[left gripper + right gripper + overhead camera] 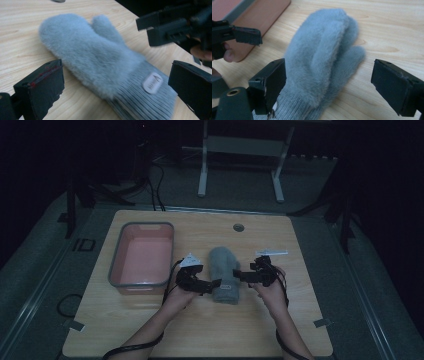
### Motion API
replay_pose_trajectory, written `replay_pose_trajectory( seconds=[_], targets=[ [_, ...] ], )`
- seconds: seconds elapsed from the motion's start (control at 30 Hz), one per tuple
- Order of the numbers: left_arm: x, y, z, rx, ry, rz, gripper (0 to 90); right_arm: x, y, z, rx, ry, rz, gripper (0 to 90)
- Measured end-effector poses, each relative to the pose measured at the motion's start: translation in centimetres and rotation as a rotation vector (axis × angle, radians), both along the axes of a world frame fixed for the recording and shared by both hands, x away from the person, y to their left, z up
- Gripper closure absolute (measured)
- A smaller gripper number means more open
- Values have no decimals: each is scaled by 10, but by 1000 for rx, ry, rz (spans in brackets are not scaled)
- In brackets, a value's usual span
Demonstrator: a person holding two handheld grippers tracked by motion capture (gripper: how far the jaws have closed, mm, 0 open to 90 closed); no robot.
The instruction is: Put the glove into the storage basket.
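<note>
A fluffy grey mitten lies flat on the wooden table, ribbed cuff toward the person, thumb on its right side. My left gripper is open at the cuff's left edge; its jaws straddle the cuff, which bears a small white label. My right gripper is open at the mitten's right side, jaws wide on either side of the mitten body. Neither gripper holds anything. The right gripper appears in the left gripper view, and the left gripper in the right gripper view.
A pink bin with a grey rim stands left of the mitten, close to my left hand; its wall appears in the right gripper view. A white paper strip lies behind the right gripper. A round grommet hole sits near the table's far edge.
</note>
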State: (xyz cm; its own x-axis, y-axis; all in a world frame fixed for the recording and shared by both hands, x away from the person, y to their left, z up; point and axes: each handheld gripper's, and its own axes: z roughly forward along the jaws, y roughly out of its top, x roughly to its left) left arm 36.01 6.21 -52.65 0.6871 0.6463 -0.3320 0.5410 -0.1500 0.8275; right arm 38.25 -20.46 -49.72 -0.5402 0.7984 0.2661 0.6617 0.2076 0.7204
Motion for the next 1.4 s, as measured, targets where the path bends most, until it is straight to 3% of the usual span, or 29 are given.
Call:
replay_pose_trajectory(
  seconds=[0.13,0.2,0.3,0.33,0.5,0.6,0.67,0.87,1.1,1.23,1.4],
  targets=[
    [9,-5,-4,33,22,-2,7,7,5,-12,14,58,-12,116],
    [13,-7,-7,51,43,12,60,10,8,-18,14,67,-17,150],
    [18,-10,-12,72,74,7,62,13,12,-23,11,80,-27,159],
    [19,-12,-14,69,85,5,111,15,14,-30,9,99,-34,183],
    [21,-19,-17,97,115,-15,153,11,12,-39,24,141,-39,340],
    [23,-21,-19,99,143,-16,156,10,7,-45,52,185,-50,360],
    [24,-22,-21,108,161,-16,156,11,5,-51,98,224,-63,381],
    [27,-25,-26,111,181,-26,178,11,7,-53,85,212,-23,490],
    [31,-29,-31,83,195,-65,342,13,7,-54,90,231,7,593],
    [34,-31,-33,64,205,-90,493,13,8,-54,94,230,17,659],
    [34,-33,-32,64,183,-115,683,9,10,-53,88,207,8,741]
  ],
)
